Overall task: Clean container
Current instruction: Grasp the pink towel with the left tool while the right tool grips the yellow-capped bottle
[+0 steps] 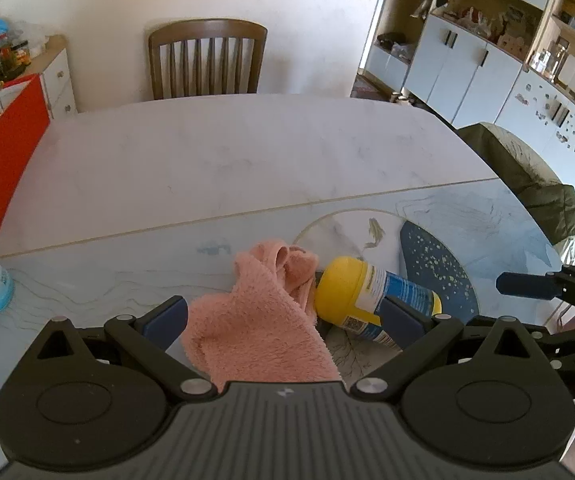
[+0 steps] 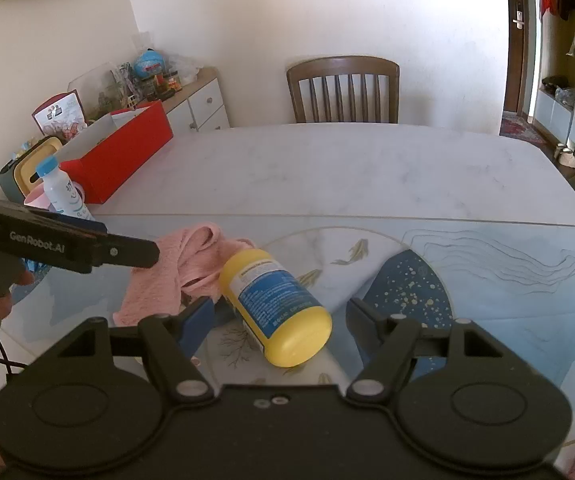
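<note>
A yellow container (image 2: 275, 306) with a blue and white label lies on its side on the patterned table (image 2: 367, 176). My right gripper (image 2: 280, 308) is open, its fingers on either side of the container without touching it. A pink fluffy cloth (image 1: 255, 316) lies crumpled on the table, touching the container's (image 1: 347, 292) left end. The open left gripper (image 1: 283, 312) straddles the cloth, and the cloth (image 2: 175, 272) lies loose. A fingertip (image 1: 505, 285) of the right gripper shows at the left wrist view's right edge.
A white bottle with a blue cap (image 2: 63, 192) stands at the table's left, beside a pink cup (image 2: 35, 200) and a red box (image 2: 127, 148). A wooden chair (image 2: 343, 88) stands at the far side. A green jacket (image 1: 527, 184) hangs at the right.
</note>
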Motion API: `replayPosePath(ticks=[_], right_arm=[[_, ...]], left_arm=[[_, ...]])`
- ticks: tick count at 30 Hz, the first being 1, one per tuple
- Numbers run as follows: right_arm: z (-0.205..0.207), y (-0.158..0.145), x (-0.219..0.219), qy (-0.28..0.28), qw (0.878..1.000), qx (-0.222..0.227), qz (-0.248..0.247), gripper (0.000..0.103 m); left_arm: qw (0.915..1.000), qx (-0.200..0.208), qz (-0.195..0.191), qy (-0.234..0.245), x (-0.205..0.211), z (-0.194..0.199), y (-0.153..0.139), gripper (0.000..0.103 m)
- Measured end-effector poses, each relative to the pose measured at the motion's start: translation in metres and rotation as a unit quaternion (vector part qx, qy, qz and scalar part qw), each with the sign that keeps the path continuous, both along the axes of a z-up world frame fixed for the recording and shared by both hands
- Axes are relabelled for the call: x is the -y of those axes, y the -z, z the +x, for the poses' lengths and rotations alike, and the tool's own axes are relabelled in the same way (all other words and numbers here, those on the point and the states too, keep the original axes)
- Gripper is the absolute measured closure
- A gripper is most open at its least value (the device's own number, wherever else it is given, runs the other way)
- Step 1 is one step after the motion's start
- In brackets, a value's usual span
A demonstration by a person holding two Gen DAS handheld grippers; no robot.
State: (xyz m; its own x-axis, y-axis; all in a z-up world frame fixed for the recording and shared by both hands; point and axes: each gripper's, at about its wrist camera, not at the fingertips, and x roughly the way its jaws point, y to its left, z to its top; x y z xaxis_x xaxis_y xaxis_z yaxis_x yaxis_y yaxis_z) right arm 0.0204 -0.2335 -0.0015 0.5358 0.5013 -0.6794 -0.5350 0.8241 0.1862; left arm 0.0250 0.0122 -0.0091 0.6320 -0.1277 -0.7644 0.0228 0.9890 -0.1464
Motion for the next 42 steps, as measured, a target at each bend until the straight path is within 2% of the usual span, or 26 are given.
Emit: replayPosePath(ticks=[9, 19, 28, 31, 33, 40, 42], right_arm=[[0.004, 0.008, -0.005, -0.003, 1.000, -0.008, -0.007, 0.030], [0.008, 0.012, -0.008, -0.004, 1.000, -0.014, -0.012, 0.030], [0.012, 0.018, -0.011, -0.005, 1.000, -0.021, -0.023, 0.030], [0.014, 0.020, -0.011, -0.008, 0.999, -0.022, -0.028, 0.030], [0.016, 0.021, -0.012, -0.011, 0.999, -0.023, -0.030, 0.030], [0.017, 0.024, -0.016, -0.027, 0.999, -0.022, -0.038, 0.030], [0.019, 0.027, -0.017, -0.034, 0.998, -0.022, -0.043, 0.030]], left_arm=[[0.9989, -0.027, 0.029, 0.024, 0.002, 0.012, 0.034, 0.000], [0.9963, -0.057, 0.057, 0.031, -0.006, 0.045, 0.068, 0.000], [0.9921, -0.053, 0.086, 0.074, 0.008, 0.061, 0.086, 0.002], [0.9910, -0.056, 0.090, 0.082, 0.010, 0.063, 0.090, 0.015], [0.9907, -0.056, 0.091, 0.085, 0.011, 0.063, 0.091, 0.028], [0.9911, -0.057, 0.081, 0.090, 0.011, 0.060, 0.087, 0.050], [0.9916, -0.059, 0.076, 0.086, 0.010, 0.061, 0.086, 0.060]])
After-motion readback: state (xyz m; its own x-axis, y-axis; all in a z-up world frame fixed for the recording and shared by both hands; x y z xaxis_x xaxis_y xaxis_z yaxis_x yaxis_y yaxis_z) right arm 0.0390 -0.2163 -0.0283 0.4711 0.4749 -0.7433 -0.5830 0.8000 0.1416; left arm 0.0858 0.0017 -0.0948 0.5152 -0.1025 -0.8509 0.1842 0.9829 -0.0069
